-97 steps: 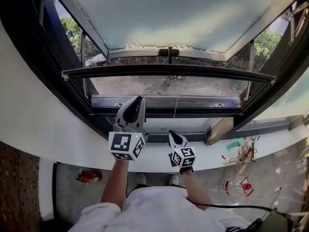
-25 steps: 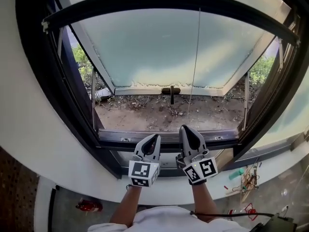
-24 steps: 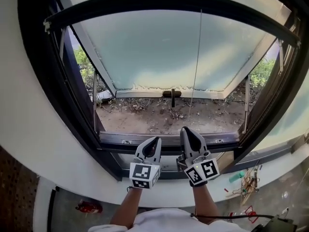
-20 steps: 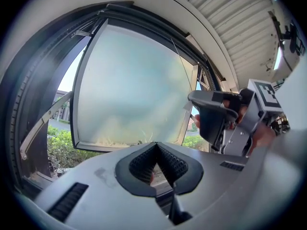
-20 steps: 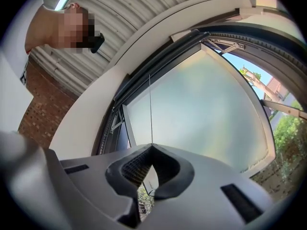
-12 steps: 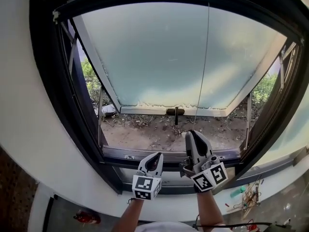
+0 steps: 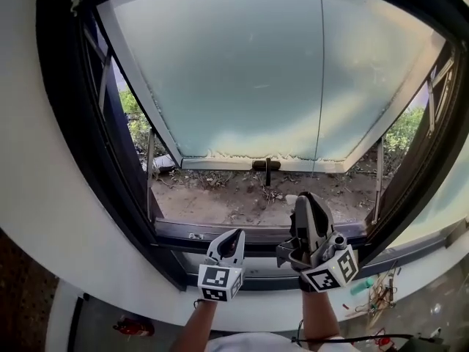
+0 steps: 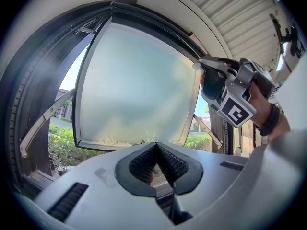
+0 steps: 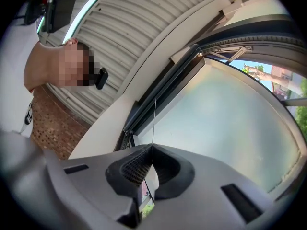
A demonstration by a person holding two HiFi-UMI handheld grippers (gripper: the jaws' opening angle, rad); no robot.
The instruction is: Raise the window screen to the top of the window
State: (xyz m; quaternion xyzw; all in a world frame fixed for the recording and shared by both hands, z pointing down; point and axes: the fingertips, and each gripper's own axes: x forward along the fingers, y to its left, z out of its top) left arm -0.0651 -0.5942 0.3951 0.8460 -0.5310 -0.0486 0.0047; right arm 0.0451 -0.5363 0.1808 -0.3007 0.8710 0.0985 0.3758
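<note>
Cord [image 7: 318,72] runs off head view's top; right hand-held gripper [image 7: 307,199] pinches it.

grey floor [image 7: 102,336]: red object [image 7: 132,325] left, tangled clutter [image 7: 379,297] right

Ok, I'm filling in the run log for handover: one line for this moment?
right gripper: shut on pull cord | left gripper: shut, empty | screen bar: near window top

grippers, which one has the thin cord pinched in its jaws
The right gripper, the one held higher in the head view: the thin cord runs straight up from its shut jaws. The left gripper is shut on nothing.
</note>
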